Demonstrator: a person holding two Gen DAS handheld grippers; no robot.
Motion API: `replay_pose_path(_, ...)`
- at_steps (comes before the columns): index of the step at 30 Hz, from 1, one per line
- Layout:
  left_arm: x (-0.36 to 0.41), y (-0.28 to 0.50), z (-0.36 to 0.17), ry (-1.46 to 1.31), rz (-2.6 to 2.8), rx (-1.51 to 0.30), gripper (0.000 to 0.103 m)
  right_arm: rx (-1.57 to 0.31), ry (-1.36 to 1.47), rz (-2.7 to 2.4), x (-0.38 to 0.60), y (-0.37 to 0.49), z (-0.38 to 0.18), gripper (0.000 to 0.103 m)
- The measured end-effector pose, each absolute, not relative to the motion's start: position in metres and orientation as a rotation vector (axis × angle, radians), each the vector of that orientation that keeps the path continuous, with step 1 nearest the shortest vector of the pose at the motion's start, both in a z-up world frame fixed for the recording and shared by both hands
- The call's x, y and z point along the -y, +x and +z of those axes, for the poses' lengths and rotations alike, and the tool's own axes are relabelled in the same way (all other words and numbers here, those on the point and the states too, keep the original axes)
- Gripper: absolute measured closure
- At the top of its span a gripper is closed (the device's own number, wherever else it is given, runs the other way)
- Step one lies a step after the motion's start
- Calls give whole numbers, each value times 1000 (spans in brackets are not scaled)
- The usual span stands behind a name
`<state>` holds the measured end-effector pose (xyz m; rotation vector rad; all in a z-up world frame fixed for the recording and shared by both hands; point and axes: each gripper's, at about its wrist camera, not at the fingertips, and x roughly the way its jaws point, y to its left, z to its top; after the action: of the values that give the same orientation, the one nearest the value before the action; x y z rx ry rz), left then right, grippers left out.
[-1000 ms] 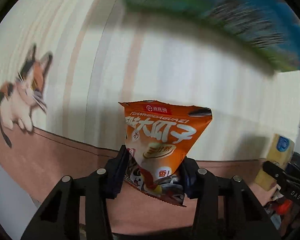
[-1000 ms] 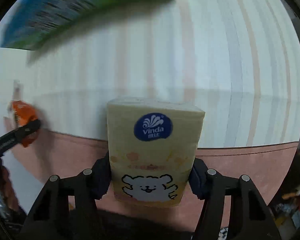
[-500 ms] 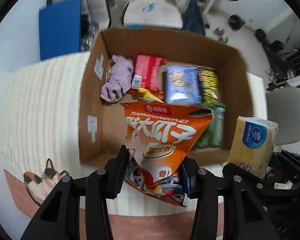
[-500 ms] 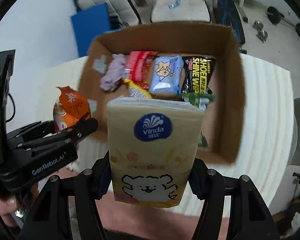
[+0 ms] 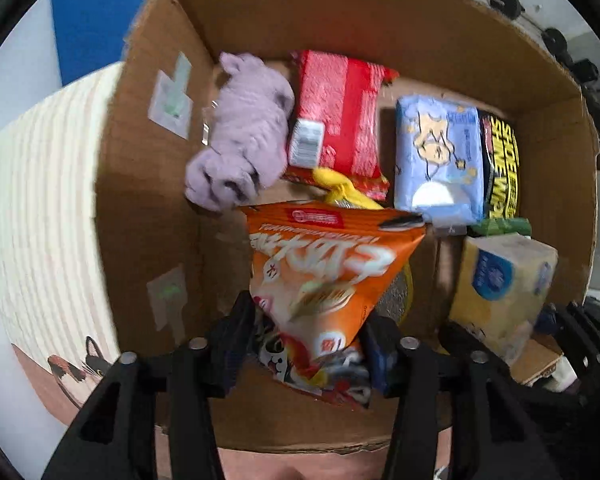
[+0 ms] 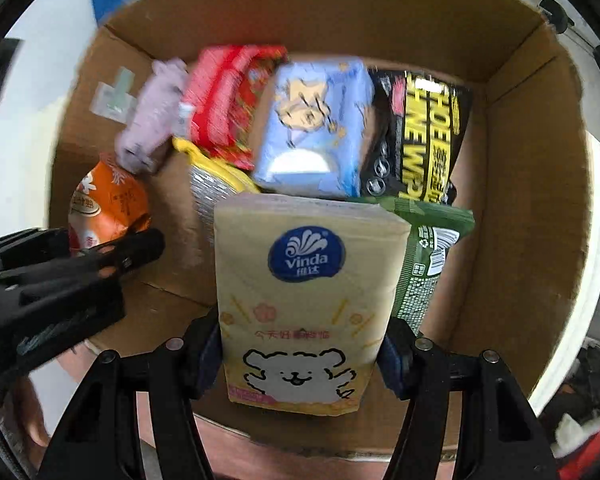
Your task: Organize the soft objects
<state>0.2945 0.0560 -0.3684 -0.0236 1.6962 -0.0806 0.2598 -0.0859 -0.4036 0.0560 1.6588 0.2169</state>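
"Vinda" — tissue pack (image 6: pixel 306 316); "SHOE WIPES" — black pack (image 6: pixel 424 136).

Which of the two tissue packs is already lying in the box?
The blue tissue pack, lying among the other packets at the back of the cardboard box. The yellow tissue pack is clamped in the right gripper.

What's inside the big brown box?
The cardboard box holds a purple cloth, red packet, blue pack, black-and-yellow pack and green pack. Whatever lies underneath them is hidden.
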Motion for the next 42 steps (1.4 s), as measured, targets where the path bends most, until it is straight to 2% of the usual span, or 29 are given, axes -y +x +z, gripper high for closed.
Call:
replay_pose_path(1, -56, 294, -370, -27, -79, -1700, 37, -1666, 46, 214, 85, 261, -407, 18)
replay_pose_path(2, -57, 293, -371, -28, -71, -1704, 23, -1667, 50, 211, 85, 261, -408, 0)
replay_pose_path(3, -58, 293, -372, -34, -69, -1700, 16, -1663, 48, 208, 85, 261, -408, 0)
replay_pose_path(5, -61, 291, -372, -37, -56, -1689, 14, -1658, 28, 209, 83, 261, -407, 0)
replay_pose_path(14, -71, 291, -364, -31, -30, -1661, 14, -1631, 43, 148, 89, 267, -401, 0)
replay_pose_path(20, -63, 288, -336, 22, -18, -1623, 14, -1618, 92, 119, 108, 267, -391, 0)
replay_pose_path(30, -47, 257, -279, 47, 13, -1476, 13, -1493, 75, 63, 130, 232, -351, 0)
replay_pose_path(42, -45, 226, -254, 30, 21, -1331, 13, -1408, 106, 19, 146, 200, -318, 0)
